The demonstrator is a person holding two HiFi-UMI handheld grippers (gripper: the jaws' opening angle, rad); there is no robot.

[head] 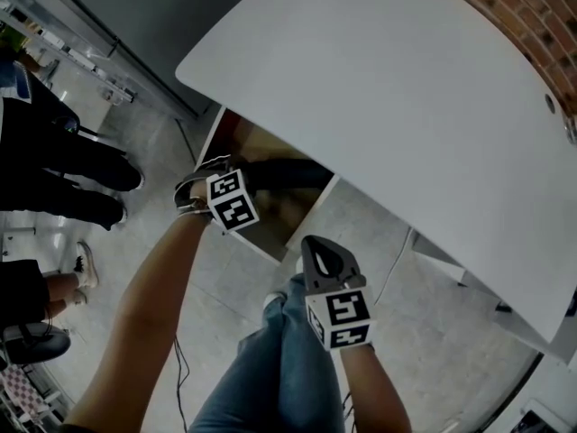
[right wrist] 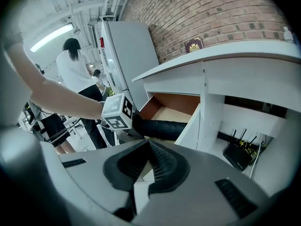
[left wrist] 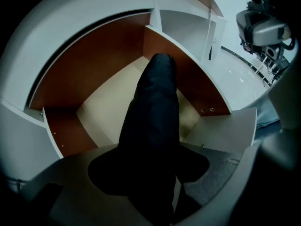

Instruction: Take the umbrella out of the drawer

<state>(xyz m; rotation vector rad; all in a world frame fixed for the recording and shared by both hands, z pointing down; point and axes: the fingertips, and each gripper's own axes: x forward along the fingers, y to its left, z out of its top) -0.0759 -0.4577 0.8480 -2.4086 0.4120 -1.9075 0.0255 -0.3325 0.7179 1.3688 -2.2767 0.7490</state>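
Note:
The black folded umbrella lies lengthwise in the open drawer, a white box with brown inner walls and a pale floor under the desk. My left gripper points steeply down over the drawer's front, its jaws closed around the umbrella's near end. In the head view the left gripper sits at the drawer's left corner, with the umbrella dark behind it. In the right gripper view the umbrella runs from the left gripper across the drawer. My right gripper hovers in front of the drawer, shut and empty.
The white curved desk top overhangs the drawer. A black router with cables sits on the floor under the desk at the right. People stand at the left. My own leg in jeans is below the grippers.

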